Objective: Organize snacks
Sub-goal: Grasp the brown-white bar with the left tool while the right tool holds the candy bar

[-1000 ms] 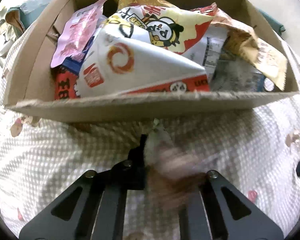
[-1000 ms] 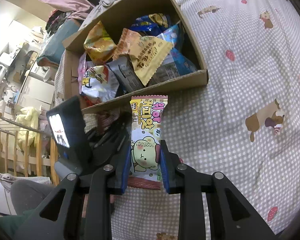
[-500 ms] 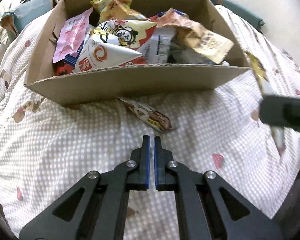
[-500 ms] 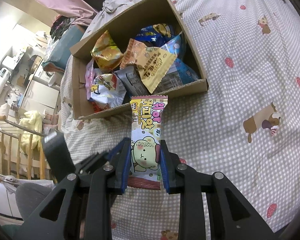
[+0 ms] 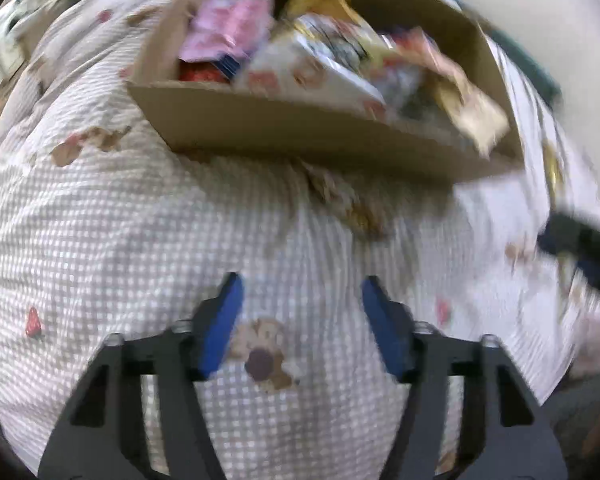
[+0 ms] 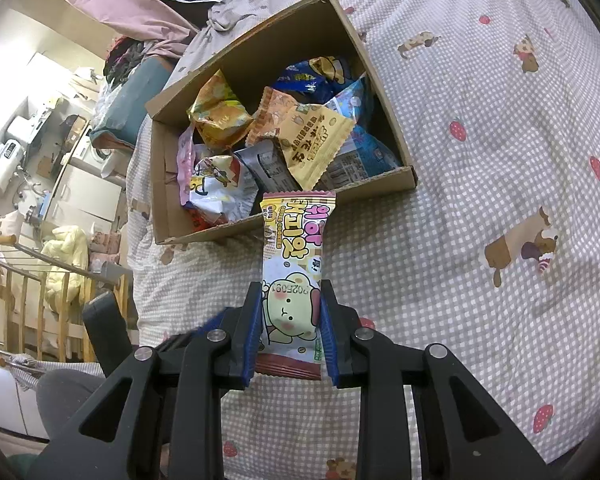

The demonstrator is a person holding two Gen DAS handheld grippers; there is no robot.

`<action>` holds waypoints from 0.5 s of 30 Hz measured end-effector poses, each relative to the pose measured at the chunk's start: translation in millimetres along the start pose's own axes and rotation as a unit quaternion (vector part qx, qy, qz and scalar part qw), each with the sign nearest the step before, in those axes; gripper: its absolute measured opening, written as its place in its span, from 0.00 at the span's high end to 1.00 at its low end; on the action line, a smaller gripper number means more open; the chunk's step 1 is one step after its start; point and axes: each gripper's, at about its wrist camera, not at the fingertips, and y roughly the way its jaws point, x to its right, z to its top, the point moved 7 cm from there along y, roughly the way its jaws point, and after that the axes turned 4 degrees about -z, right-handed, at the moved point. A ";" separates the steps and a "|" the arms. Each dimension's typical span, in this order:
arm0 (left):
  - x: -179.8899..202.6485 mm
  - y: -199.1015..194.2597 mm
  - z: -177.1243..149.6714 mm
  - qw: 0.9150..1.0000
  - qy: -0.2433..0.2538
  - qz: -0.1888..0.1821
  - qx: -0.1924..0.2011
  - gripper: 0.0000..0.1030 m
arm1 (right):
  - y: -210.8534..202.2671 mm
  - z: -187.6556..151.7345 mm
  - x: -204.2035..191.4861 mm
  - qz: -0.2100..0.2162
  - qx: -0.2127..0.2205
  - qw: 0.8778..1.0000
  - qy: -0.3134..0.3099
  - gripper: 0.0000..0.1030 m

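Observation:
A cardboard box (image 5: 300,128) full of snack bags stands on the checked bedspread (image 5: 100,240). In the blurred left wrist view a small brown snack packet (image 5: 352,208) lies on the cloth just in front of the box wall. My left gripper (image 5: 301,284) hangs short of it, jaws opening, nothing between them. My right gripper (image 6: 290,292) is shut on a pink and yellow cookie packet (image 6: 296,240) with a bear on it. It holds the packet upright near the front wall of the box (image 6: 384,182).
The bedspread (image 6: 480,160) with dog and strawberry prints spreads to the right of the box. A wooden rail (image 6: 40,280) and room clutter lie off the bed's left side. A person's grey-clad leg (image 6: 72,396) is at lower left. A teal cushion (image 6: 128,104) sits behind the box.
The left gripper let go of the small brown packet, which now lies before the box. It drew back and its jaws spread apart. The right gripper kept its hold and place.

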 end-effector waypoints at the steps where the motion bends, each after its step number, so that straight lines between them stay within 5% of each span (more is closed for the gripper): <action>1: -1.5 -1.8 6.3 1.000 -0.016 0.002 0.008 0.39 | 0.1 0.6 -0.1 0.000 0.000 1.000 0.001 0.73; 11: 35.1 58.8 46.1 0.996 -0.074 0.041 0.016 0.40 | -6.3 9.7 10.4 0.004 0.011 1.000 0.023 0.73; 13: 33.3 70.8 42.8 0.995 -0.075 0.062 -0.002 0.44 | -8.7 10.1 14.4 0.004 0.015 0.999 0.028 0.73; 15: 31.4 75.6 42.6 0.994 -0.073 0.079 -0.007 0.62 | -9.6 10.1 17.7 0.005 0.014 0.999 0.033 0.73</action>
